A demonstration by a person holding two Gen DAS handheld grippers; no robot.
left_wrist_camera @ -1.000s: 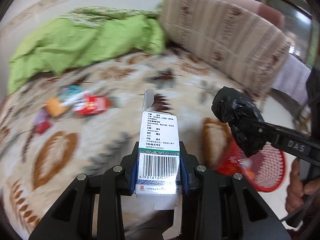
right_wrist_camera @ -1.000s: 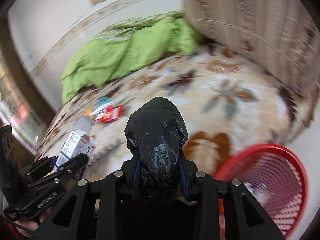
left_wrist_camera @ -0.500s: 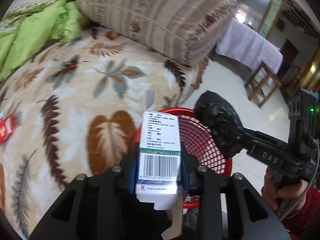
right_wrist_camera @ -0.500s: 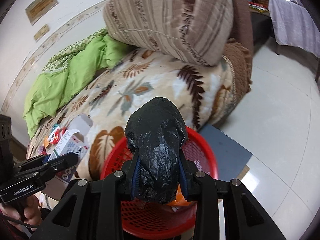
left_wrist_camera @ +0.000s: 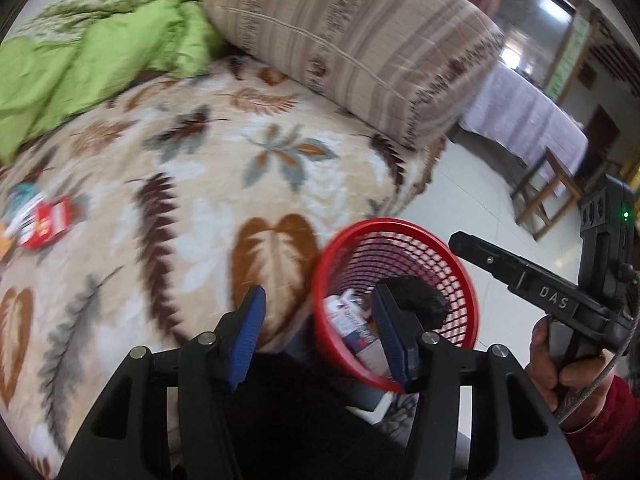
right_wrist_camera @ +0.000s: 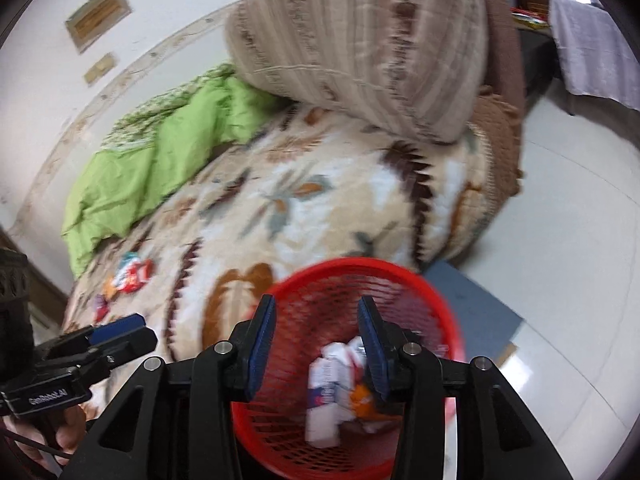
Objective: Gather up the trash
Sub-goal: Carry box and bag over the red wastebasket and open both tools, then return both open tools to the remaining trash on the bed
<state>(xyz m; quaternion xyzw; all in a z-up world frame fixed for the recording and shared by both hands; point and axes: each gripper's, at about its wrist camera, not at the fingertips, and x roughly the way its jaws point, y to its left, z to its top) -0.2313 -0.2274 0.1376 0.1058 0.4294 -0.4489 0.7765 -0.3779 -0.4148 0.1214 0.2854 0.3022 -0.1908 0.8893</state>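
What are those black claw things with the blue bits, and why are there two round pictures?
They are grabbing tools, and a person holds one in each hand. Each tool carries a small camera looking out along its fingers, so you get one round picture per hand. The left tool and the right tool are both opening with nothing between their blue pads. Below them stands a red basket on the floor beside a bed covered by a leaf-patterned blanket. In the basket lie a white box and a black bag. Some bright wrappers are on the blanket, waiting to be collected. A green quilt and a striped pillow lie further back.
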